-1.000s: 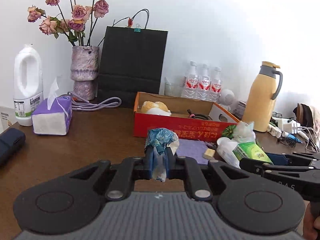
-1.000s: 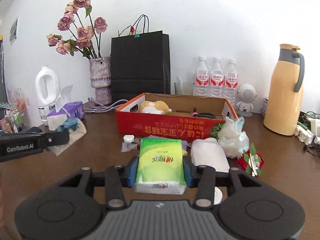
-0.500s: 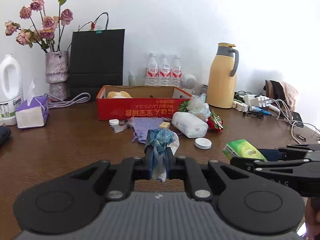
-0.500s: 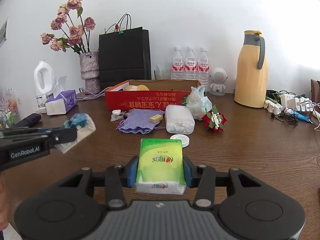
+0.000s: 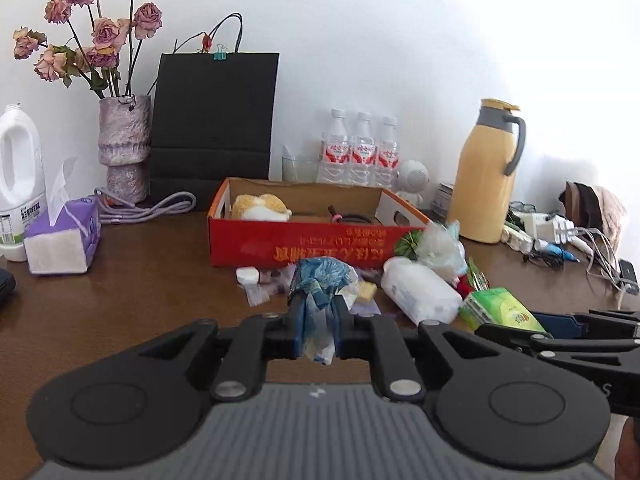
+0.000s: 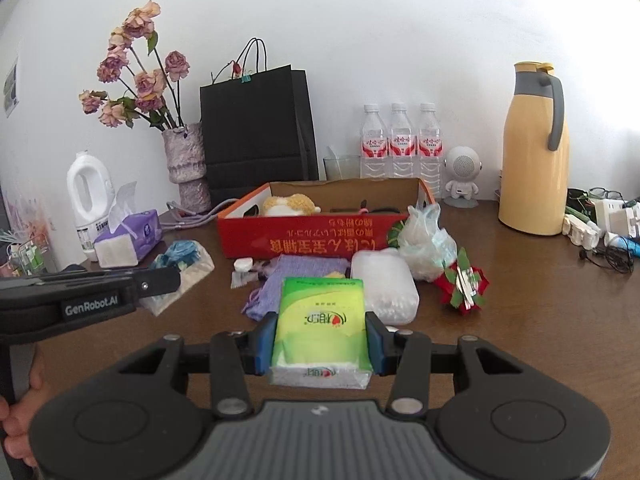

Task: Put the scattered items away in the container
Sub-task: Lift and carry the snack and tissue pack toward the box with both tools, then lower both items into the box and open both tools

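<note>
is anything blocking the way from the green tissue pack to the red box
Nothing tall. The green tissue pack, clamped in the right gripper, is held above a purple cloth and white packet lying low before the red box, whose top is open.

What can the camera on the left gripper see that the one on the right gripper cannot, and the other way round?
Only the left view shows the left gripper head-on, pinching a blue-patterned plastic bag. Only the right view shows the green tissue pack squarely between the right gripper fingers, plus the whole purple knitted cloth. Both share the red box with a plush toy inside, and the yellow thermos.
</note>
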Available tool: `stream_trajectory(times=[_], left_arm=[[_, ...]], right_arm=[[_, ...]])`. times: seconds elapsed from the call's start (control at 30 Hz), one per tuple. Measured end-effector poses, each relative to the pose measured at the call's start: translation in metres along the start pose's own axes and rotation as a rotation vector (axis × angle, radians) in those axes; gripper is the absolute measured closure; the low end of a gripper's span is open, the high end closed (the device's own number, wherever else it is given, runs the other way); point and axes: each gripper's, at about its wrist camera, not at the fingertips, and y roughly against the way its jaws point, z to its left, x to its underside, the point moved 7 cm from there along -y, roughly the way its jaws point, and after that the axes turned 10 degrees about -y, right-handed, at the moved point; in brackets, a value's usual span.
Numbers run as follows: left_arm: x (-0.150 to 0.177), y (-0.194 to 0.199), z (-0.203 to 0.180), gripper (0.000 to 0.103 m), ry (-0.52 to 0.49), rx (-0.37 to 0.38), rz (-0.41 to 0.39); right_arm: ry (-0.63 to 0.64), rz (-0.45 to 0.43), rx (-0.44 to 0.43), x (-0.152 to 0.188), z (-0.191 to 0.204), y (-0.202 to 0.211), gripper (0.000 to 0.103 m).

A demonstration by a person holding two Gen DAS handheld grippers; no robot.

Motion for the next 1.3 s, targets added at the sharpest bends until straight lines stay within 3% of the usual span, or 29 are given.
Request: stream_trajectory(times=[0.13, 0.23, 0.4, 0.57, 0.6, 0.67, 0.73, 0.9, 0.97, 1.1, 1.3], left_arm=[[-0.051, -0.050, 0.014, 0.089, 0.018, -0.005, -0.048], [-0.079, -0.097, 0.021, 0.089, 0.064, 0.012, -0.031], [-0.109, -0.195, 0.029, 0.089, 0.102, 0.050, 0.087], [-0.110, -0.294, 0.022, 0.084, 0.123, 0.110, 0.322], [-0.105, -0.309, 0.021, 0.084, 0.153, 0.134, 0.370], [-0.097, -0.334, 0.022, 0.084, 0.163, 0.097, 0.438], [-0.097, -0.352, 0.028, 0.084, 0.157, 0.047, 0.450], [-0.090, -0.376, 0.035, 0.084, 0.192, 0.029, 0.493], [-0.088, -0.383, 0.039, 0.075, 0.197, 0.010, 0.507], [-0.087, -0.383, 0.040, 0.069, 0.190, 0.014, 0.511], [-0.090, -0.376, 0.046, 0.056, 0.212, 0.029, 0.547]], right_arm=[[-0.003, -0.013, -0.029, -0.054, -0.001, -0.045, 0.059], [-0.011, -0.054, -0.009, -0.100, -0.003, -0.082, 0.059], [0.003, -0.045, 0.001, -0.166, -0.006, -0.154, 0.059], [0.010, 0.076, 0.084, -0.213, -0.025, -0.247, 0.059], [-0.001, 0.108, 0.092, -0.216, -0.030, -0.263, 0.059], [-0.011, 0.185, 0.100, -0.214, -0.037, -0.295, 0.059], [-0.017, 0.266, 0.125, -0.205, -0.045, -0.329, 0.059], [-0.012, 0.450, 0.211, -0.169, -0.065, -0.385, 0.059], [-0.021, 0.509, 0.242, -0.156, -0.070, -0.396, 0.059], [-0.019, 0.558, 0.259, -0.151, -0.073, -0.405, 0.059], [-0.078, 0.623, 0.216, -0.158, -0.071, -0.398, 0.057]])
